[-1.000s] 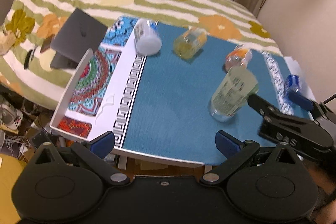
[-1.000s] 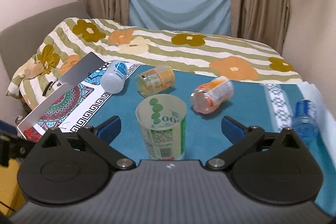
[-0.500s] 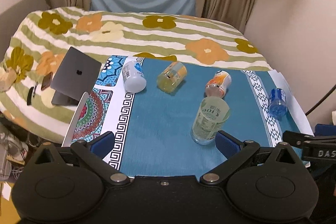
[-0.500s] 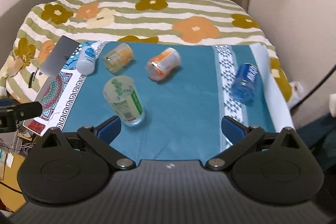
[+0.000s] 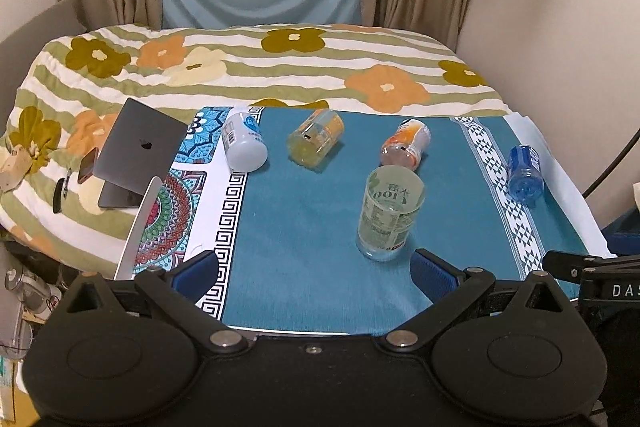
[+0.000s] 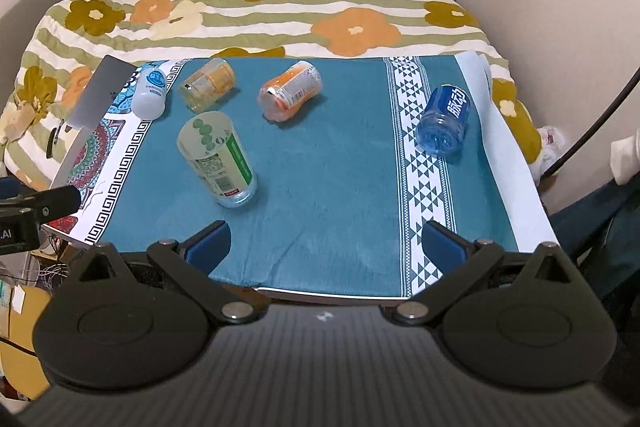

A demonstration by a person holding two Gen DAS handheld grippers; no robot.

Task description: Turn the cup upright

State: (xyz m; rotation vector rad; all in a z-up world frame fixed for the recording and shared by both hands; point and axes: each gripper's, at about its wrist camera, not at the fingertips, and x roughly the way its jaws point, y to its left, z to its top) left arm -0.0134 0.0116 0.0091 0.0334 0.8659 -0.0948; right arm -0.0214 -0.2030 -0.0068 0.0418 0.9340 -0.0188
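Cup (image 5: 390,213), clear with green print, now stands upright and free on the teal tablecloth (image 5: 304,227), centre-right of the left view. Both the left gripper (image 5: 314,269) and right gripper (image 6: 326,243) have backed off, jaws spread, empty: the flip looks done.

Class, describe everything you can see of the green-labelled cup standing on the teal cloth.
The green-labelled cup is a clear plastic tumbler wrapped in a white and green printed label with green dots and a barcode. It stands upright, open mouth up, and looks empty. Its clear base rests on the teal cloth, in front of the orange cup lying on its side. Nothing else touches it; both tools are open and clear of it.
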